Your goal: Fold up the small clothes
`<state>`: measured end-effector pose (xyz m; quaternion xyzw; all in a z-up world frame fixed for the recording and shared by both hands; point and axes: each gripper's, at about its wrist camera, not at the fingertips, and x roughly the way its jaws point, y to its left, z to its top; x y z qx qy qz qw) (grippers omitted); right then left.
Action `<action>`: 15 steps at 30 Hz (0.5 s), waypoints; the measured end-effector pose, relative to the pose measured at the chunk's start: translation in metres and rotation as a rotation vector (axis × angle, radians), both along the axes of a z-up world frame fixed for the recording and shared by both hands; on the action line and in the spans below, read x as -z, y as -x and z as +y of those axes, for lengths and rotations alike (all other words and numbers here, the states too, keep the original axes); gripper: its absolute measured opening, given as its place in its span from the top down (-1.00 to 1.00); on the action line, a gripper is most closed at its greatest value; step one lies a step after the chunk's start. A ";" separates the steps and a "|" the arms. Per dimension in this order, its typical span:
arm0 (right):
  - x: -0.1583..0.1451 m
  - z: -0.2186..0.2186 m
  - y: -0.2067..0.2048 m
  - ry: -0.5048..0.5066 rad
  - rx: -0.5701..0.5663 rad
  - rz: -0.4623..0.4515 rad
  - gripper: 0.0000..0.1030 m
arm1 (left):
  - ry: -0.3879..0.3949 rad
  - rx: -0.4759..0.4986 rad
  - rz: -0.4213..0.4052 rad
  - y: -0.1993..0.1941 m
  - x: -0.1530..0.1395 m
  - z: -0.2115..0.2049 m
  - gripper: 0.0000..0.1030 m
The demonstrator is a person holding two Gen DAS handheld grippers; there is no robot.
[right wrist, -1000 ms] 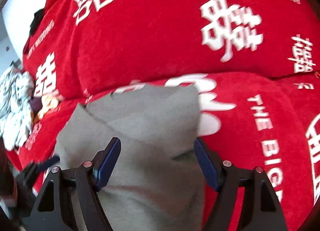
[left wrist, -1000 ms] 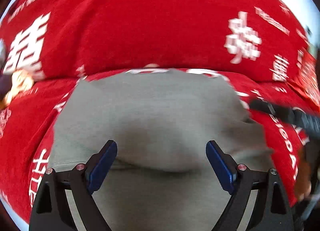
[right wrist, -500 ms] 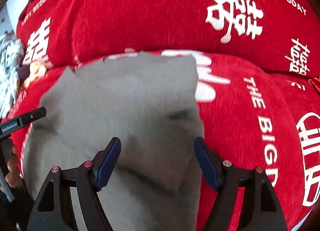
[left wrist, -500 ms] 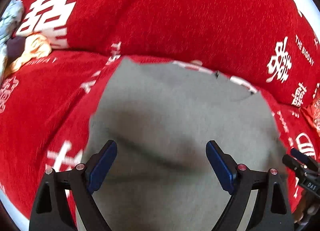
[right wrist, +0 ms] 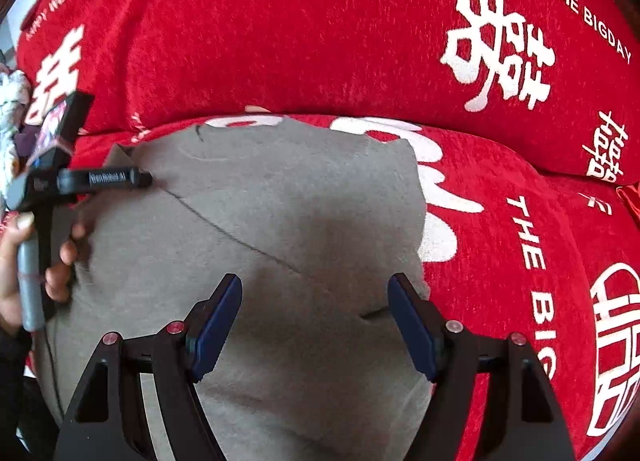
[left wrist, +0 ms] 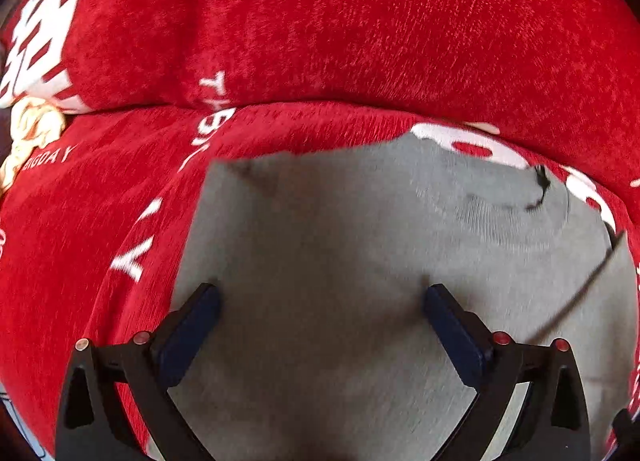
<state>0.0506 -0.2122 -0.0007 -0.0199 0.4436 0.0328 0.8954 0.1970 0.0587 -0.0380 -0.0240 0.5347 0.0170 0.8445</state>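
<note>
A grey garment lies spread on a red sofa seat; its ribbed neckline is at the far right in the left wrist view. It also shows in the right wrist view, with a fold line running across it. My left gripper is open, its jaws over the garment's left part, holding nothing. It also shows at the left of the right wrist view. My right gripper is open over the garment's right part, empty.
The red sofa cover with white characters forms the seat and backrest behind the garment. A crumpled cream cloth lies at the far left. A patterned white cloth lies at the left edge of the right wrist view.
Both grippers stayed open and moved lower and closer over the garment. The left gripper shifted toward the garment's left edge, so the neckline now sits to its right.
</note>
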 end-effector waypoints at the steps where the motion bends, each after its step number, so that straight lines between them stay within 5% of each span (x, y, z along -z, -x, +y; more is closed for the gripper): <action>1: 0.001 -0.002 -0.006 0.005 0.007 0.008 -0.52 | -0.019 -0.001 0.024 -0.005 0.002 -0.001 -0.98; 7: -0.006 -0.009 -0.047 -0.074 0.045 0.010 -0.52 | 0.002 0.075 -0.050 -0.002 -0.019 -0.008 -0.98; 10: 0.001 -0.004 -0.075 -0.077 0.036 0.043 -0.52 | -0.053 0.061 0.005 -0.019 -0.006 -0.004 -0.98; 15: 0.034 -0.015 -0.115 -0.087 0.084 0.144 -0.52 | 0.020 0.007 0.062 -0.044 0.005 0.019 -0.98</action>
